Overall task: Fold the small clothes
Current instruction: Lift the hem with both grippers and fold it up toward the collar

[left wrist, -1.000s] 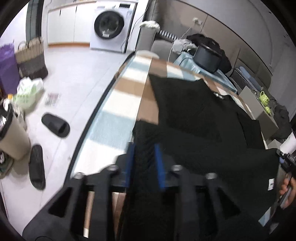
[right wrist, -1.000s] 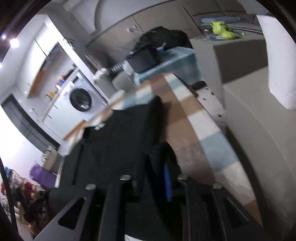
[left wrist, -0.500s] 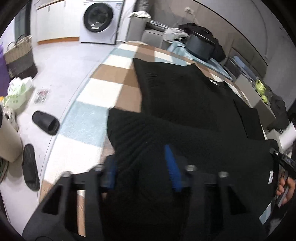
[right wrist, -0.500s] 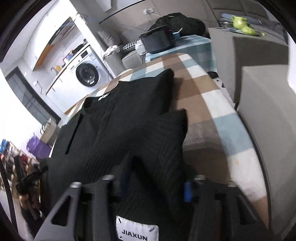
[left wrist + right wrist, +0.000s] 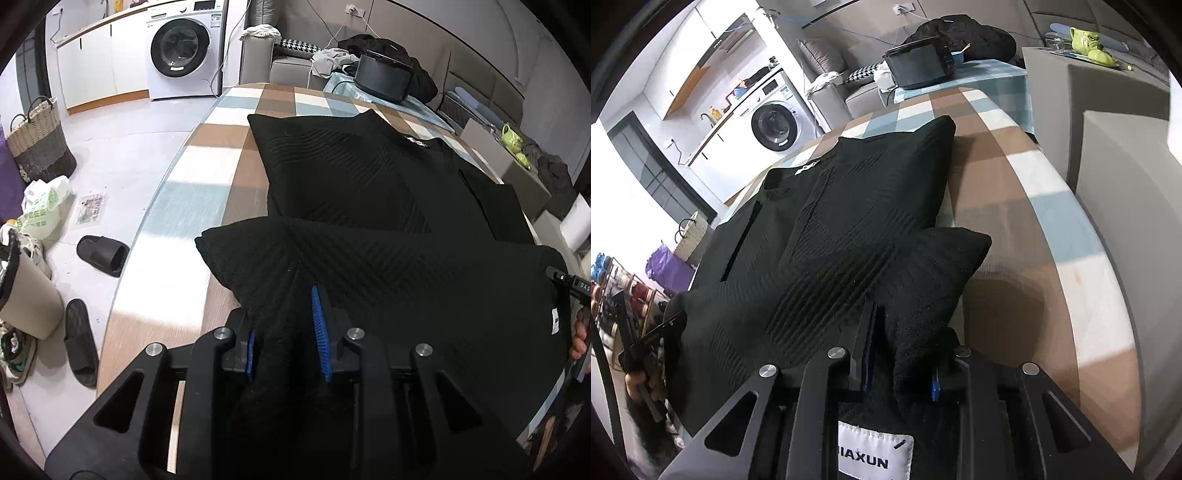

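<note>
Two hand-held grippers work on one black knitted garment [image 5: 354,173] that lies spread over a table [image 5: 207,173] covered in a brown, white and pale blue check. Seen from the left wrist, the left hand-held gripper [image 5: 286,332] has a bunched fold of the garment's near edge running up between its blue pads [image 5: 318,325]; its jaws are closing and the cloth fills the gap between them. From that fold a doubled-over flap reaches forward and to the left, ending in a corner just above the table's near left edge, and it overlaps the flat body of the garment farther back. At the right border of the same view a hand [image 5: 580,336] shows beside the garment's lower right edge, next to a small white tag. Seen from the right wrist, the right hand-held gripper [image 5: 899,369] likewise has a thick gathered fold of black knit between its fingers, with its jaws closing on it; a white sewn label [image 5: 873,456] reading JIAXUN lies directly below the jaws. Ahead of it the folded flap points a corner to the right over bare checked table, while the garment's neckline with a small white tag lies farther off, toward a washing machine [image 5: 774,123] across the room.
</note>
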Motion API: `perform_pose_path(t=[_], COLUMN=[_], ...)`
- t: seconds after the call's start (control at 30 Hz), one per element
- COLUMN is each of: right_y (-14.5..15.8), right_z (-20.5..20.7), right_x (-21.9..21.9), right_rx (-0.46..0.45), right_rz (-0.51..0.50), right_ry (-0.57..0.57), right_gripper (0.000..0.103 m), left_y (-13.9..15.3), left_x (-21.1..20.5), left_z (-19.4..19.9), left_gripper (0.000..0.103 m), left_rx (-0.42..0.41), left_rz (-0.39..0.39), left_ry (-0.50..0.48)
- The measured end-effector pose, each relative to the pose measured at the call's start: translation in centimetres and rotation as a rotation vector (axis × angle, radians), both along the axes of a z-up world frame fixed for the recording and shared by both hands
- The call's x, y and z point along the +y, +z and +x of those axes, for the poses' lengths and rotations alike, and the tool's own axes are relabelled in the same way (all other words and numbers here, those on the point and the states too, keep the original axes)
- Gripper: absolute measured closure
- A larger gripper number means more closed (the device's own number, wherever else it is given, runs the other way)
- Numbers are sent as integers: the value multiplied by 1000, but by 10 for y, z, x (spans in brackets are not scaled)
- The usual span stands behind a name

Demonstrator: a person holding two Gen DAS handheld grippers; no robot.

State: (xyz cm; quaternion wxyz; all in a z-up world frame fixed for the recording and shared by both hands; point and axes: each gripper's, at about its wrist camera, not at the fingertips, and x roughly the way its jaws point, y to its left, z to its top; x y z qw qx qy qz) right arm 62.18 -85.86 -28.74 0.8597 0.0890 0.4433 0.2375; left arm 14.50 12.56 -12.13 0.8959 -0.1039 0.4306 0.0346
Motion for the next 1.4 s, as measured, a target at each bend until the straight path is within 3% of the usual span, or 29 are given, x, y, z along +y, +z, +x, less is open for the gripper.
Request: perform_pose_path(t=[0.13,0.2,0.27,0.33,0.6,0.63,0.73,0.77,0.83,0.93,1.03,1.1,1.2,1.23,1.3,1.4], right_y=[-2,-1,1,5,15,14,10,10,9,7,7,6,5,5,4,8], right_z=[-22,-29,-33,-39,-69,-69,-63,-63,-59,-56,-54,-53,-52,-52,-52,-57], right_x=[-7,-7,-11,-23,-51,-48,-39,-36,-30,-27,-30,-33,-34,-34,-31,-26], right_rx=[9,4,-7,-12,-104,-110,-119,-126,-132,-131,-130,-122,-107,-112,-120,-156], right_rz=[10,-5,-3,51,77,75,55,49,19,-21,-12,11,32,33,16,-8], right_ry=[16,31,37,57,46,48,49,49,41,40,38,42,53,51,47,65], right_gripper=[81,81,66,60,60,60,60,65,77,90,90,90,83,83,83,91], left_y=[1,3,7,11,12,12,14,16,17,16,10,8,5,5,6,15], left_x=[5,9,16,24,32,30,26,24,23,20,20,20,21,21,19,19], left_z=[-23,-33,-42,-53,-86,-88,-90,-91,-91,-87,-79,-76,-74,-73,-72,-74], left_gripper=[81,71,64,56,55,56,75,85,92,93,85,64,63,65,91,97], left_rx=[-4,-8,-11,-16,-58,-60,-81,-83,-93,-82,-37,-26,-40,-43,-67,-109], left_rz=[-30,-28,-37,-58,-94,-95,-77,-65,-49,-35,-20,-15,-36,-38,-31,-15], left_ry=[10,33,53,78,85,83,83,88,93,86,100,104,99,99,96,89])
